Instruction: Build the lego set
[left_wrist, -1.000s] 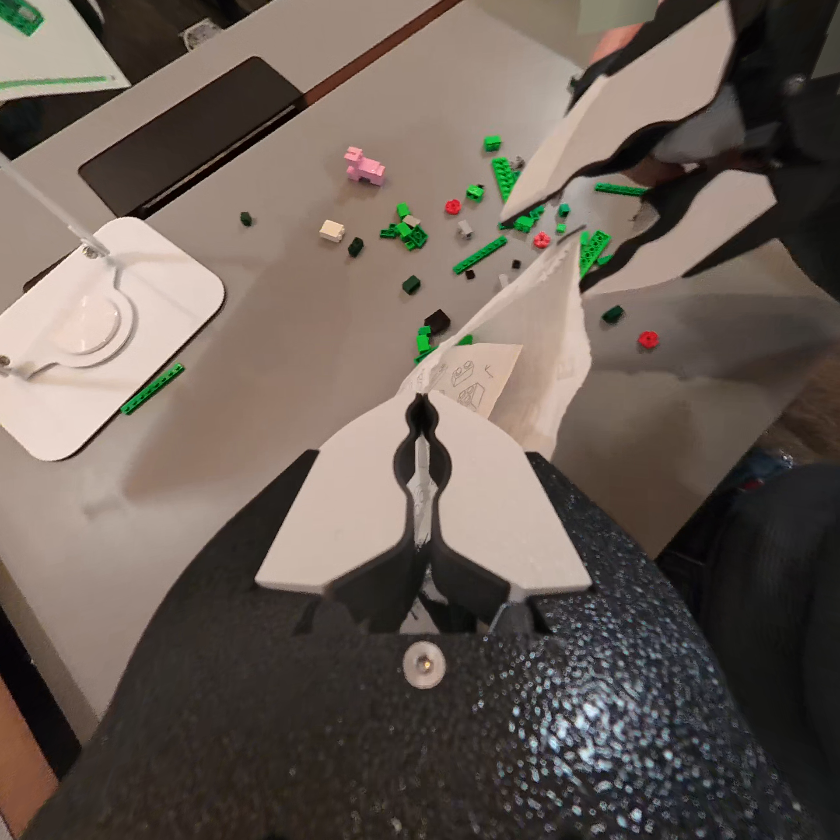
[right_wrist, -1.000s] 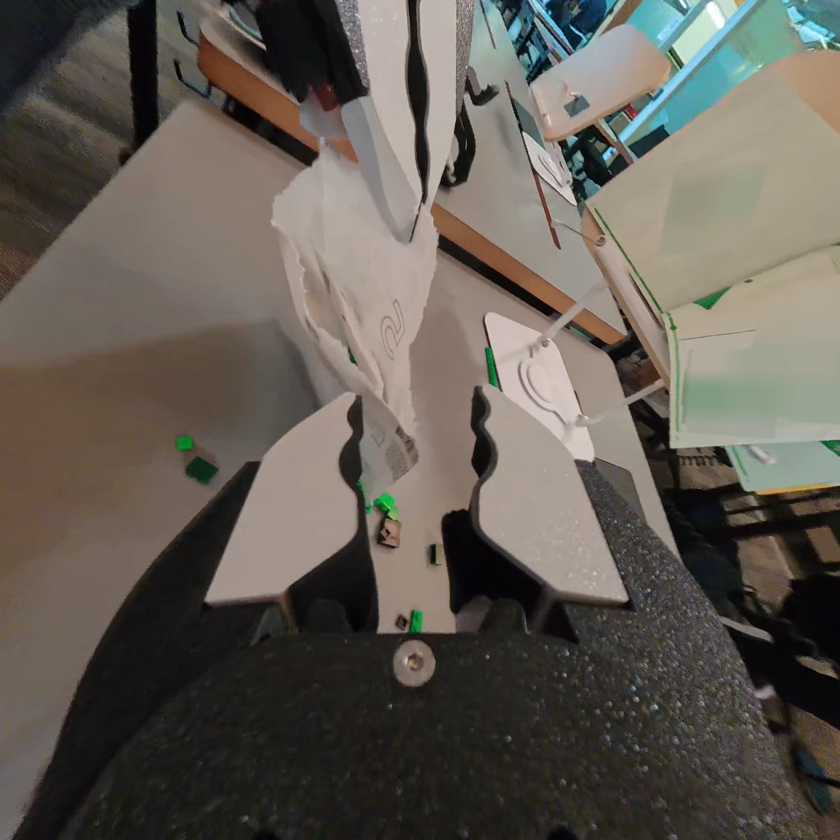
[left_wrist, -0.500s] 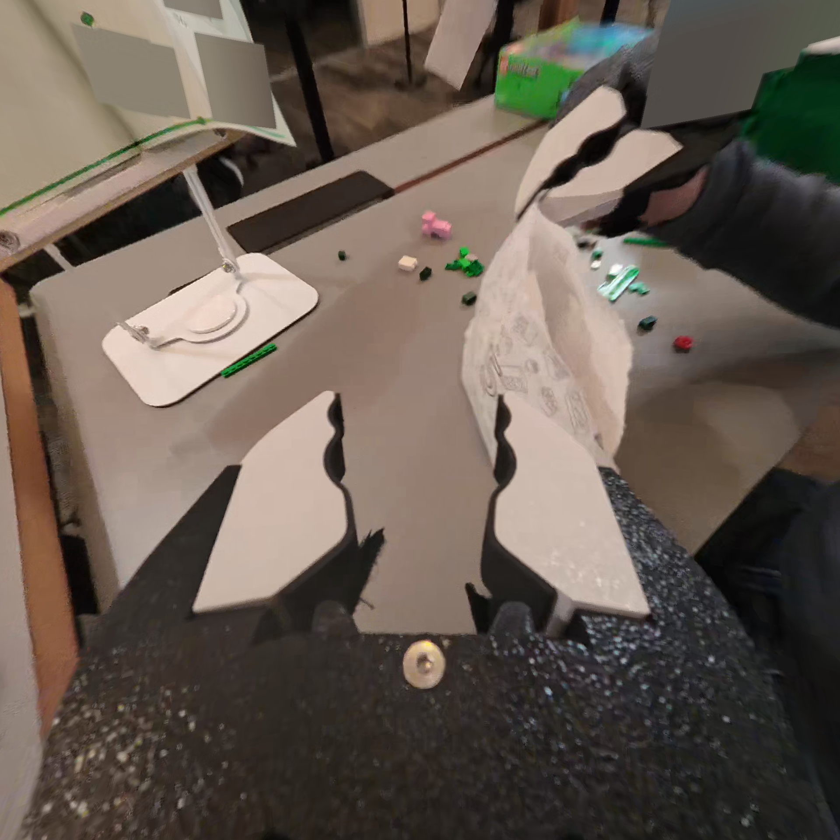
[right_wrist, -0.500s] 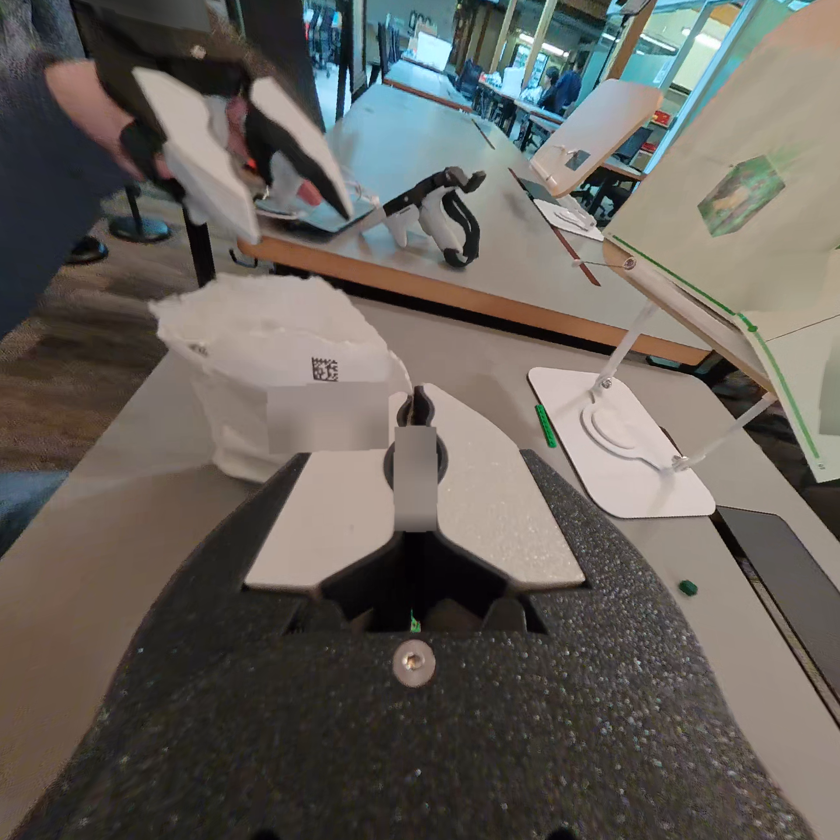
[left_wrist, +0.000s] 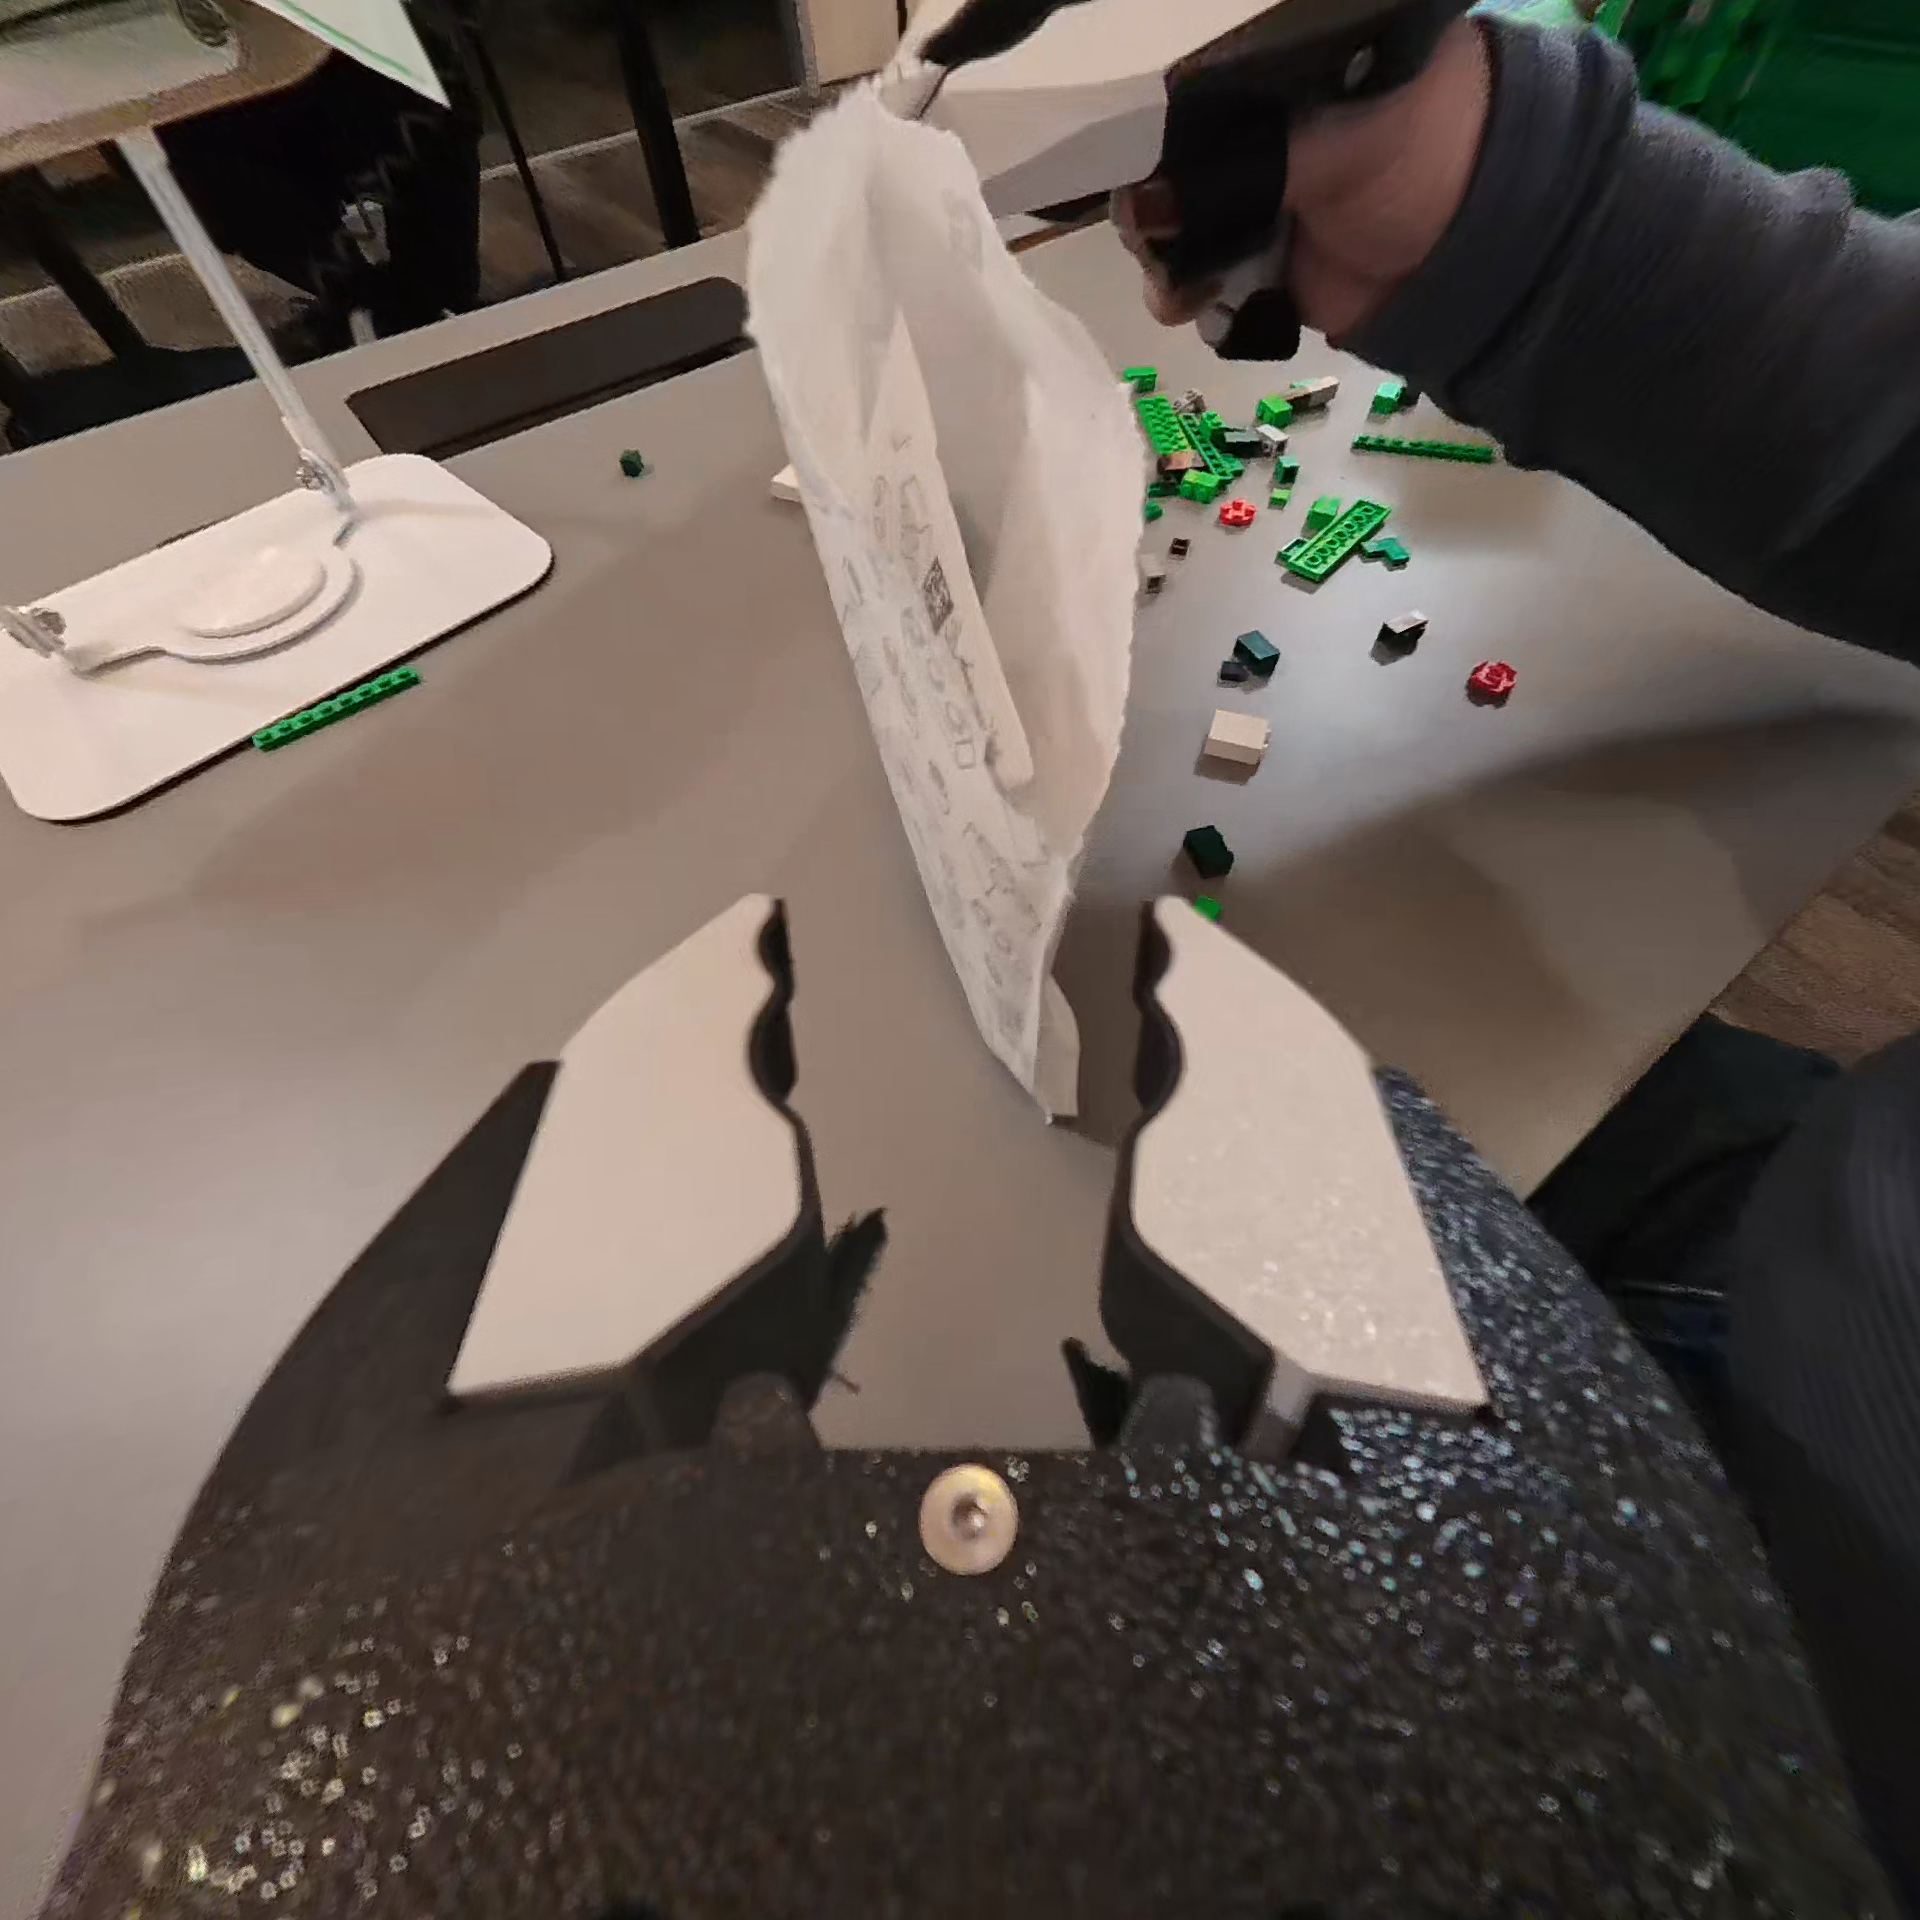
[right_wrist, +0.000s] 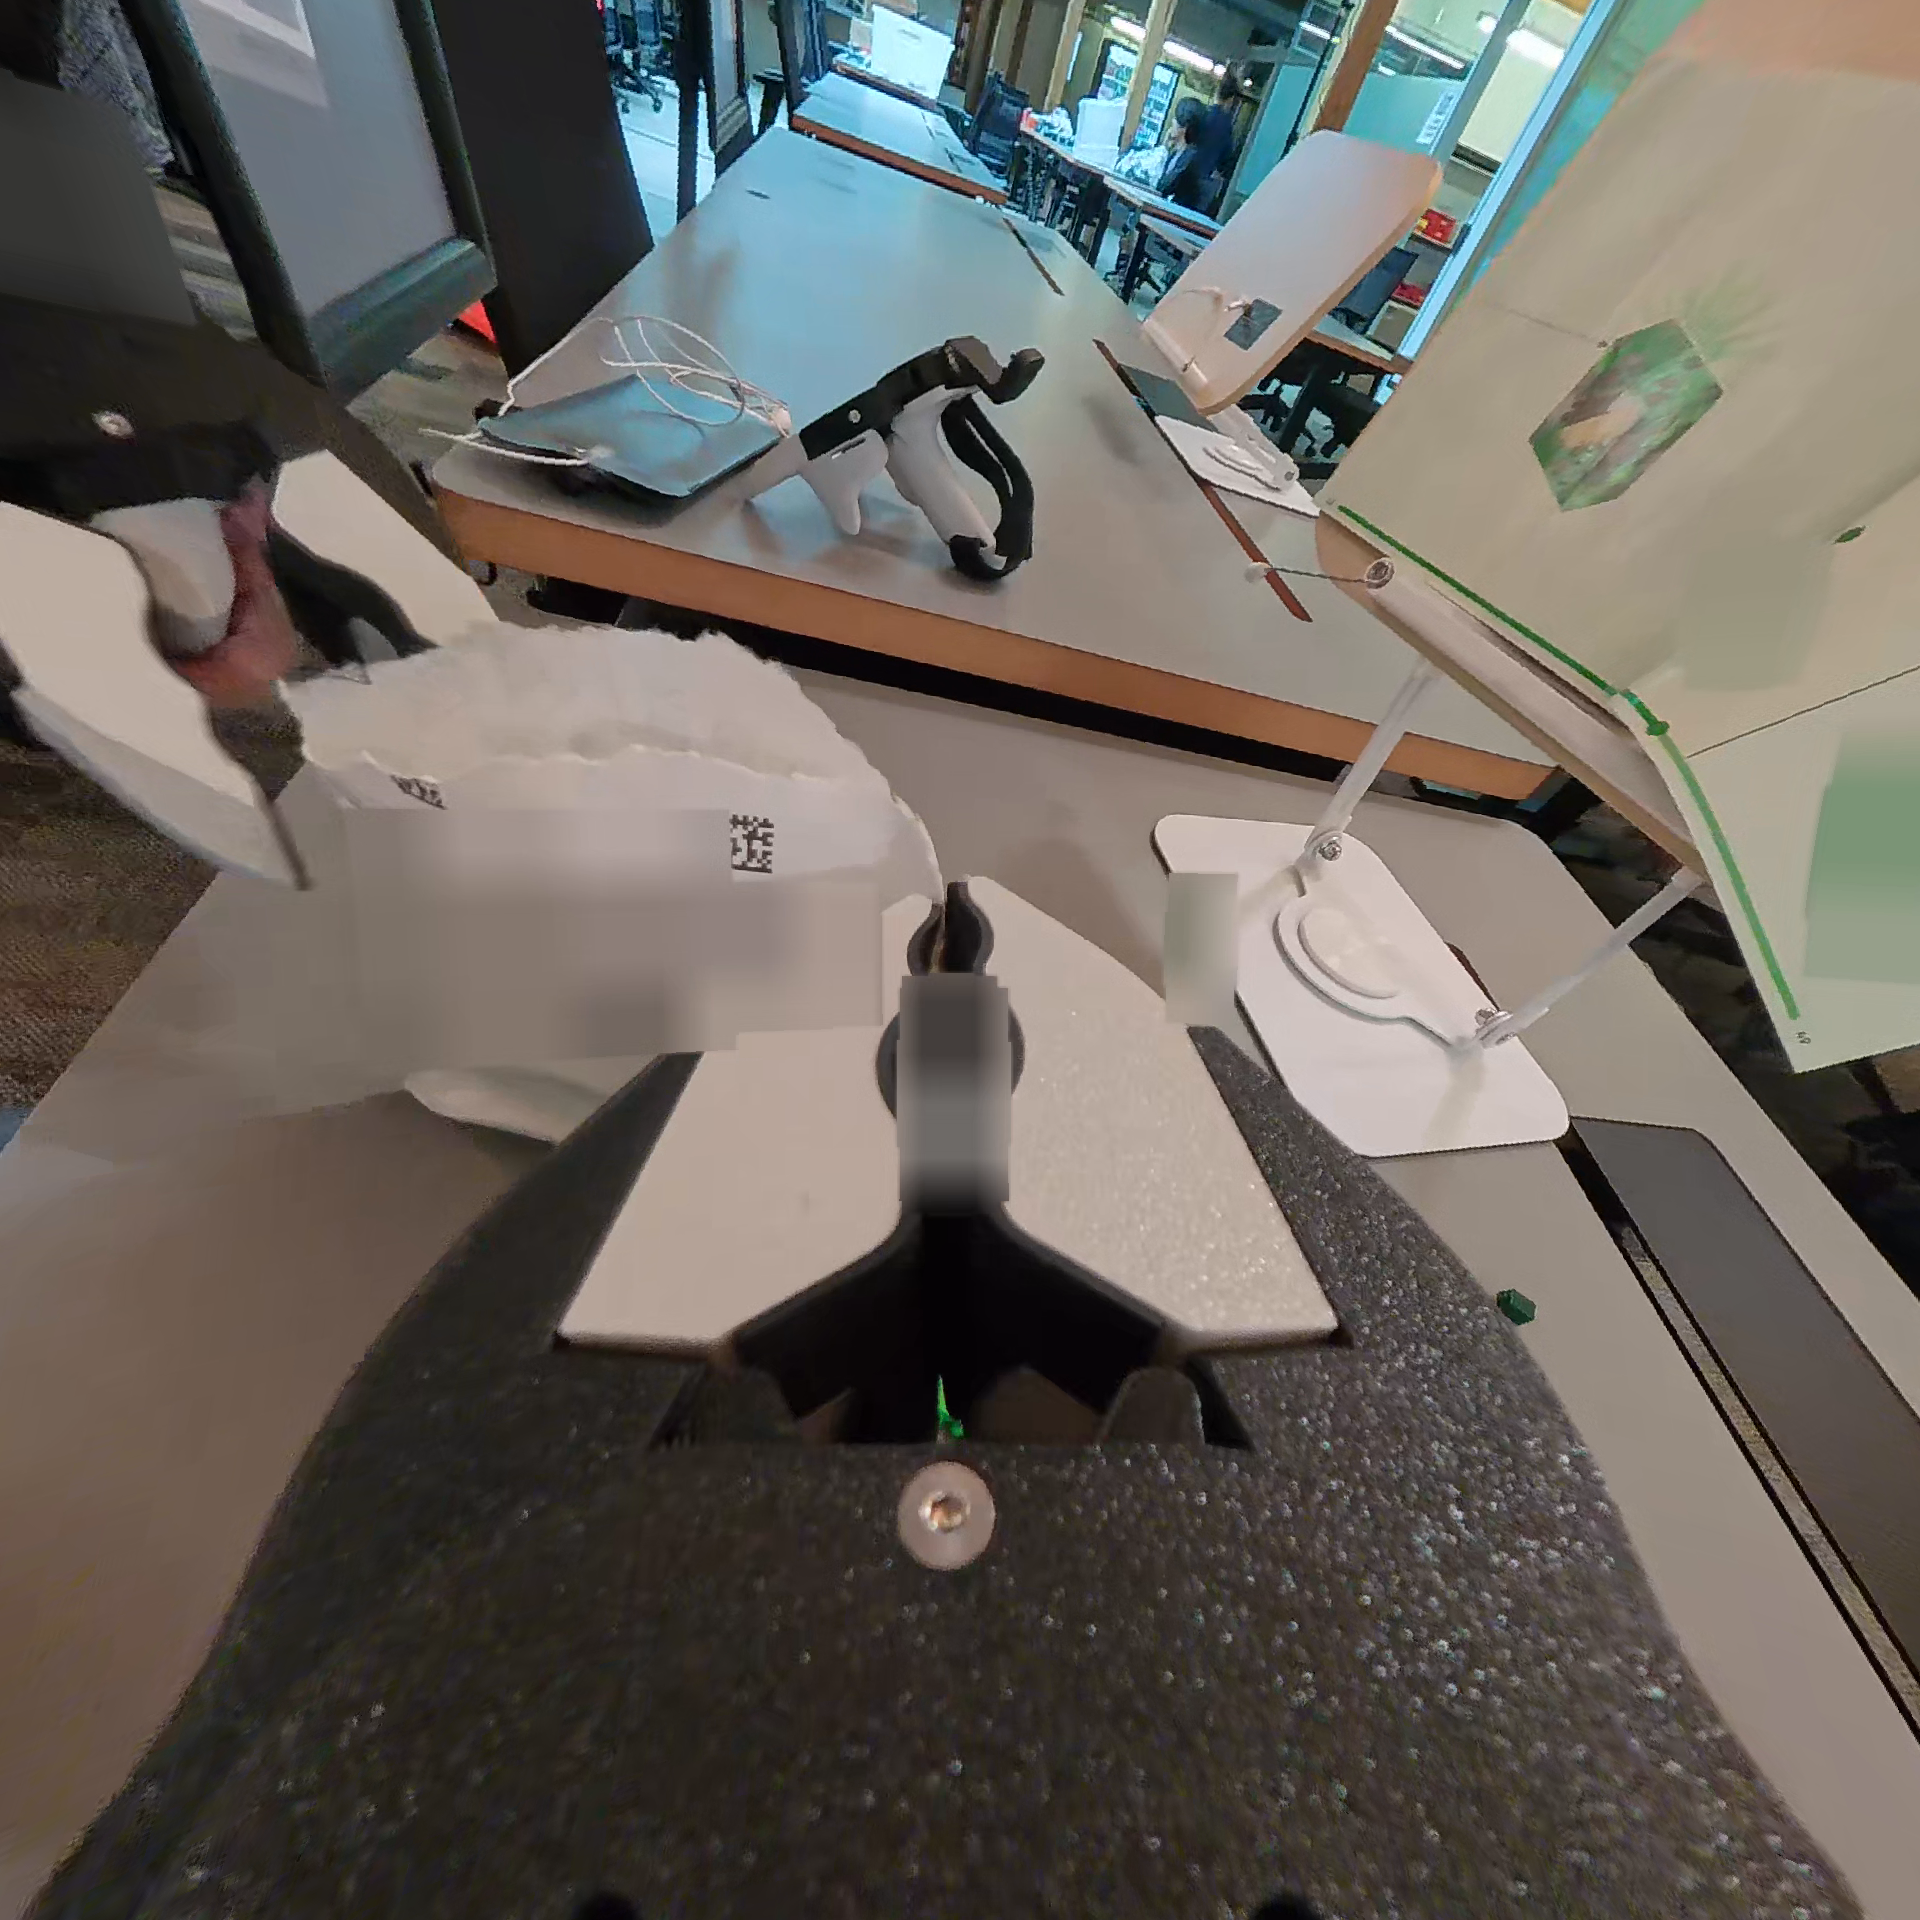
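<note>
A torn white paper bag hangs over the grey table. My right gripper is shut on one corner of the bag; in the left wrist view this gripper holds the bag from the top. My left gripper is open, with the bag's lower corner hanging between its fingers without being gripped. It shows at the far left of the right wrist view. Loose green bricks, a green plate, a red round piece and a tan brick lie beyond the bag.
A white stand base with a long green plate beside it sits at the left. The stand holds an instruction booklet. A dark inset panel lies at the back. The table edge runs close on the right. My right fingertips sit around 15 cm from my left ones. From either gripper's tips it is about 20 cm to the tan brick. Both grippers' tips are roughly 25 cm from the red round piece. The green plate is about 25 cm from my right fingertips.
My left gripper let go of the bag and opened. My right gripper closed on the bag's corner and raised it, so the bag now hangs upright.
</note>
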